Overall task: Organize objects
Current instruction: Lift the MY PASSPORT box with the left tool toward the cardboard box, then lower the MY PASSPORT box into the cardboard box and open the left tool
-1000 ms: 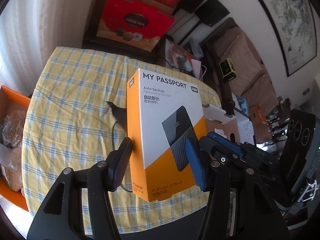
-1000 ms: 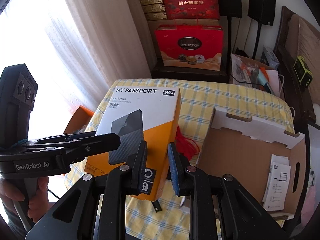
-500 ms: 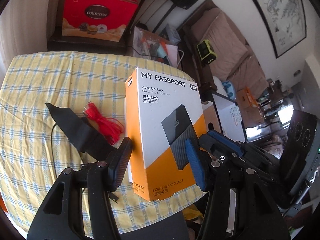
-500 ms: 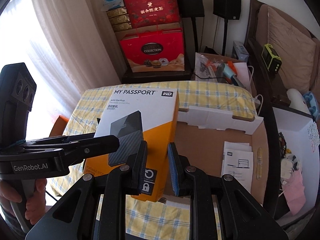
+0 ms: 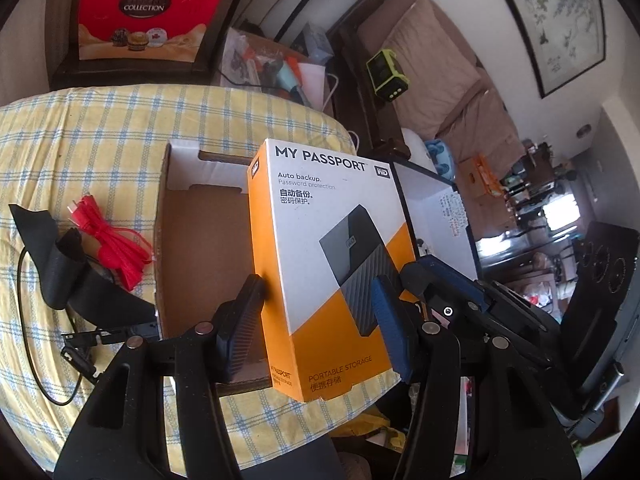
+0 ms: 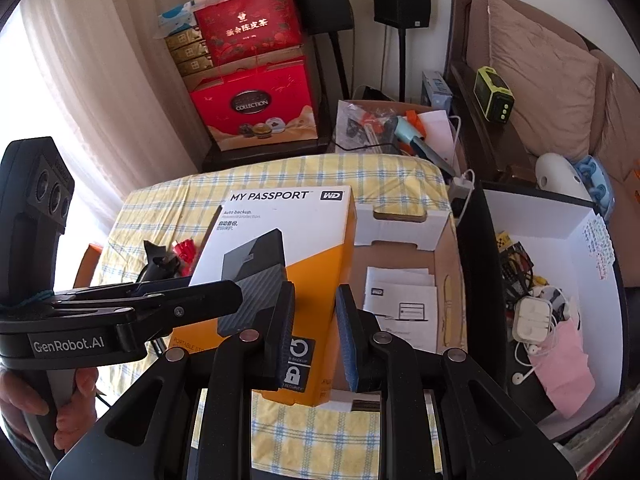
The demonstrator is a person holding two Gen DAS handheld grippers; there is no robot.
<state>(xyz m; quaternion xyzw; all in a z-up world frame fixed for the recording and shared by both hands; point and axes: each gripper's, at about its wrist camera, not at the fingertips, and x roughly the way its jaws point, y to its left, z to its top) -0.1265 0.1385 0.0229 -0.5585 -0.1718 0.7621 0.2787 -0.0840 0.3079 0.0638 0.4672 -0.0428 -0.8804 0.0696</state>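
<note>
Item in hand: orange-and-white drive box (image 5: 332, 276), held upright above the near edge of the open cardboard carton (image 5: 200, 248).
Left tool (image 5: 316, 312): clamped across the box's width, one pad on each side face, carrying the weight.
Right tool (image 6: 314, 334): closed on the box's narrow side face at its lower corner; judged a steadying grip.
Carton: lies open on the checked counter (image 5: 100, 140); papers (image 6: 404, 300) lie on its floor, right of the box.
Beside carton: red cord bundle (image 5: 116, 248) and black strap (image 5: 68, 280) lie on its left, not yet packed.
Judgement: two-handed hold keeps the tall box from twisting; it looks destined for the carton.
</note>
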